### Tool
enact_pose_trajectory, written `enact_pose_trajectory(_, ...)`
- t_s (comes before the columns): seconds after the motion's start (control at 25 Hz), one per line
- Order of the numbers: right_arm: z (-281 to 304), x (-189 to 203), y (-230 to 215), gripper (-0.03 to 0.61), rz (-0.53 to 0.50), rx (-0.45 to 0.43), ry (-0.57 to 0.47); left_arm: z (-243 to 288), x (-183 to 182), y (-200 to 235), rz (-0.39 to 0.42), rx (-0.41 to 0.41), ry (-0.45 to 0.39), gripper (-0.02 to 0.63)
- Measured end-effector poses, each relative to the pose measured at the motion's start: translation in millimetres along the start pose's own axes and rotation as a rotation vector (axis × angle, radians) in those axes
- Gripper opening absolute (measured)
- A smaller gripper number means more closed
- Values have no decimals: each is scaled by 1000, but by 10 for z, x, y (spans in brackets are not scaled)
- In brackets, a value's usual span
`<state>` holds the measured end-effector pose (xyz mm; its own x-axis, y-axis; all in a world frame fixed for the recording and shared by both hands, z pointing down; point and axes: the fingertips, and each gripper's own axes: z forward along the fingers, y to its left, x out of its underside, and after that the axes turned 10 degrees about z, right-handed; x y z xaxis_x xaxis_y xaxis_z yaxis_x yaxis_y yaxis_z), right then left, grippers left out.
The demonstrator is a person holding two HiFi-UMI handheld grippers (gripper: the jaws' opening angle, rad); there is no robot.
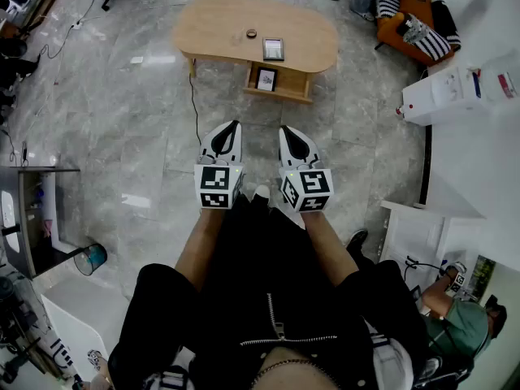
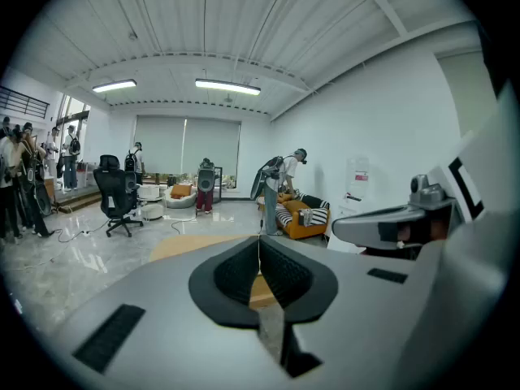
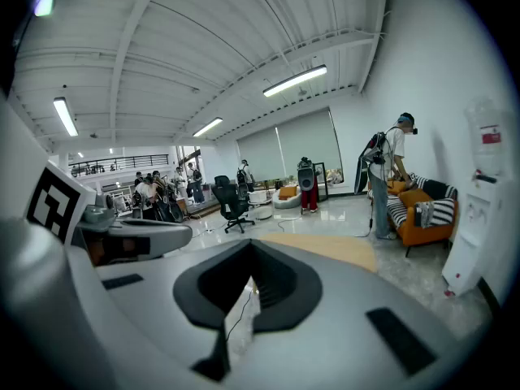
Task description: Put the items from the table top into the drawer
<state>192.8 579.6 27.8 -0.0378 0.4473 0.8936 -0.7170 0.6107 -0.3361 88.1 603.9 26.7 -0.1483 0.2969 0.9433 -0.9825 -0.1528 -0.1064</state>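
Observation:
A low wooden table (image 1: 219, 24) stands on the marble floor ahead of me. On its top lie a framed picture (image 1: 274, 49) and a small round dark item (image 1: 251, 33). Under the top an open drawer (image 1: 286, 81) holds another framed picture (image 1: 266, 78). My left gripper (image 1: 233, 126) and right gripper (image 1: 285, 131) hang side by side in the air well short of the table, both shut with nothing between the jaws. In the left gripper view the left gripper (image 2: 259, 240) has its pads pressed together; in the right gripper view the right gripper (image 3: 249, 244) looks the same.
A black cable (image 1: 195, 108) runs over the floor left of the table. An orange sofa with striped cushions (image 1: 416, 23) stands at the far right, a white water dispenser (image 1: 455, 96) beside it. Office chairs (image 2: 115, 197) and several people stand at the far left.

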Motion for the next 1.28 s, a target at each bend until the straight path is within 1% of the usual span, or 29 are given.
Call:
enact_pose_trajectory(0.12, -67, -95, -44, 8, -7, -9, -57, 17, 16, -48, -6, -7, 12, 14)
enact_pose_trajectory(0.2, -110, -108, -40, 8, -30, -21, -64, 12, 29, -81, -12, -15, 17, 14)
enact_pose_trajectory(0.32, -118, -71, 12, 8, -40, -58, -45, -13, 40, -99, -14, -27, 23, 14)
enact_pose_trajectory(0.56, -1, 53, 74, 8, 9, -87, 14, -14, 69, -14, -13, -29, 40, 14)
enact_pose_trajectory(0.68, 63, 63, 30, 8, 18, -80, 29, 47, 62, 11, -13, -29, 42, 14)
enact_pose_trajectory(0.92, 256, -43, -99, 8, 32, -49, 26, 288, 1, 71, -9, -3, 34, 14)
enact_pose_trajectory(1.28, 813, -212, -260, 8, 38, -16, 40, 872, -60, 373, -26, 41, 28, 14)
